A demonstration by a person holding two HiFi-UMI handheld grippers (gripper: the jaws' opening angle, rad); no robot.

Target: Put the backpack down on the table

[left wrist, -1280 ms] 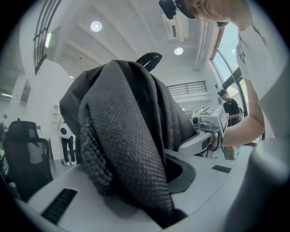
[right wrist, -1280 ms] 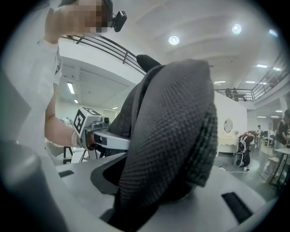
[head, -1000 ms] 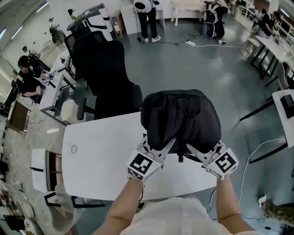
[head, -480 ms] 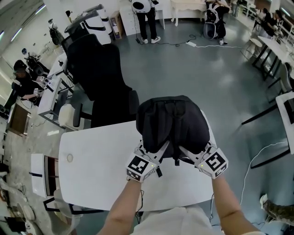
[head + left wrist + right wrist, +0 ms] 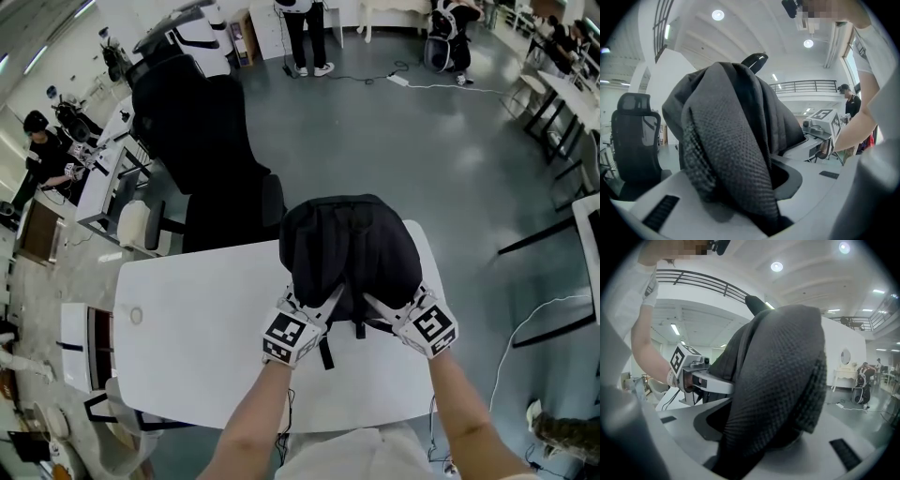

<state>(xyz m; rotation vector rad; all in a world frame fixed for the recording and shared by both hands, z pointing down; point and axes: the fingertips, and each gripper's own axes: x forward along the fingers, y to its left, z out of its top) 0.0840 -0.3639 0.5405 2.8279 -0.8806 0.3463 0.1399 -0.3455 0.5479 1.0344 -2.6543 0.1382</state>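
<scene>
Left gripper and right gripper are each clamped on a padded strap of the backpack, the left shoulder strap and the right shoulder strap filling the gap between their jaws. The white table lies under both hands. The black backpack hangs upright over its far right part, its base close to the top (whether it already touches, I cannot tell). To finish well, I judge both hands should sink level and together, so the bag lands flat on its base and well inside the far edge. The grips should hold until the straps go slack, since a bag this tall may tip away toward the black office chair or the floor. A thin loose strap end dangles by the left gripper and should not get trapped underneath. Against the frame a second ago, bag and grippers sit lower and nearer the person, with more of the bag over the table.
</scene>
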